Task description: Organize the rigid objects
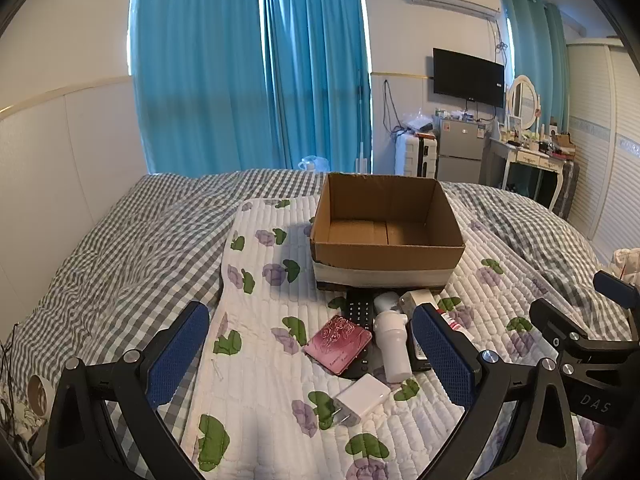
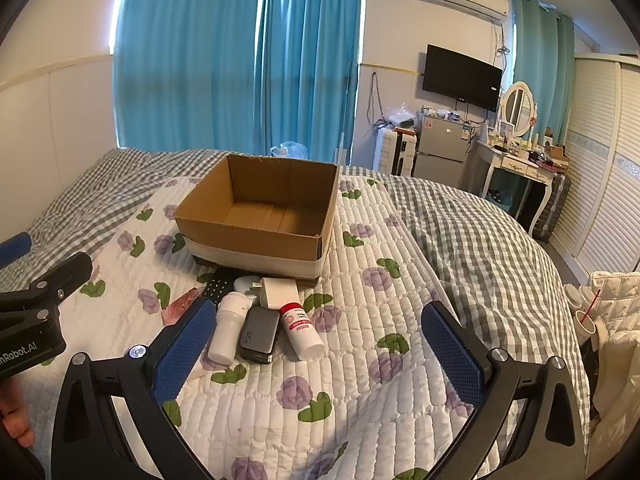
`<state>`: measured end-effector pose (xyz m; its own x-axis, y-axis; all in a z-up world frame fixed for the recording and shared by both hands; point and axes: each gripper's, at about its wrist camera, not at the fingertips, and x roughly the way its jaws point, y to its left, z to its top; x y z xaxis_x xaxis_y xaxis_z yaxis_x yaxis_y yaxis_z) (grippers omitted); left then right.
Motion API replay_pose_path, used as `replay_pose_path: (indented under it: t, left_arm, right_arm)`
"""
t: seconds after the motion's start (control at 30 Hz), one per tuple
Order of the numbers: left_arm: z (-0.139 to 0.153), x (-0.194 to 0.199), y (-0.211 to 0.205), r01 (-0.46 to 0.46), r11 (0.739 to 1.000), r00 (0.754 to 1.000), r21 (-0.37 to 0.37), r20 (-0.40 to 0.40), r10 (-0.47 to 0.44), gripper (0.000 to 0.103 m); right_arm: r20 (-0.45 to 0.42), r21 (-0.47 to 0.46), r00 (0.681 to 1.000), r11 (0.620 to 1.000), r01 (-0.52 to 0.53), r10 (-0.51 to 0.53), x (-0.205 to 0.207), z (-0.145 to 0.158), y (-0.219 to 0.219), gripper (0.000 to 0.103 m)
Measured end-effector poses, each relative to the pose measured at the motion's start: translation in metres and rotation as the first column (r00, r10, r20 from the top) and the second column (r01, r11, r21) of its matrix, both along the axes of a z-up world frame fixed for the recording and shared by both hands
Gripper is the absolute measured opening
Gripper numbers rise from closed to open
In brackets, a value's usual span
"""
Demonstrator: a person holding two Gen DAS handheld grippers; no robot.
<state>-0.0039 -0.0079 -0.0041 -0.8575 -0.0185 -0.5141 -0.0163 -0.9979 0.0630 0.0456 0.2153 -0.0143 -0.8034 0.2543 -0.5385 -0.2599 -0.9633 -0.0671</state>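
An open, empty cardboard box (image 1: 386, 258) (image 2: 256, 236) stands on a white floral quilt on the bed. In front of it lie a pink tin (image 1: 338, 344), a black remote (image 1: 360, 310), a white bottle (image 1: 392, 344) (image 2: 228, 330), a white charger (image 1: 362, 398), a dark power bank (image 2: 260, 334) and a red-capped white bottle (image 2: 302, 330). A second white plug (image 2: 278, 292) lies by the box. My left gripper (image 1: 312, 352) is open above the pile, holding nothing. My right gripper (image 2: 320, 344) is open, holding nothing, just right of the pile.
The quilt (image 2: 360, 280) covers a grey checked duvet (image 1: 120, 248). Blue curtains (image 1: 248, 72), a TV (image 1: 468, 76), a small fridge (image 1: 460, 148) and a dressing table (image 2: 516, 160) line the far wall. A cup with a straw (image 2: 586, 322) stands at the right bedside.
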Motion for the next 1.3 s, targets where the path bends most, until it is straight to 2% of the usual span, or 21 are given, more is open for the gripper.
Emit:
replay_pose_path:
  t: [1.07, 1.3]
  left_arm:
    - [0.004, 0.007, 0.002, 0.001, 1.0, 1.0, -0.001, -0.01, -0.001, 0.103]
    - [-0.013, -0.008, 0.002, -0.026, 1.0, 0.998, -0.008, 0.055, 0.026, 0.103]
  right_arm:
    - [0.009, -0.001, 1.0, 1.0, -0.005, 0.005, 0.001, -0.001, -0.004, 0.103]
    - [0.034, -0.013, 0.999, 1.0, 0.001, -0.001, -0.005, -0.009, 0.004, 0.103]
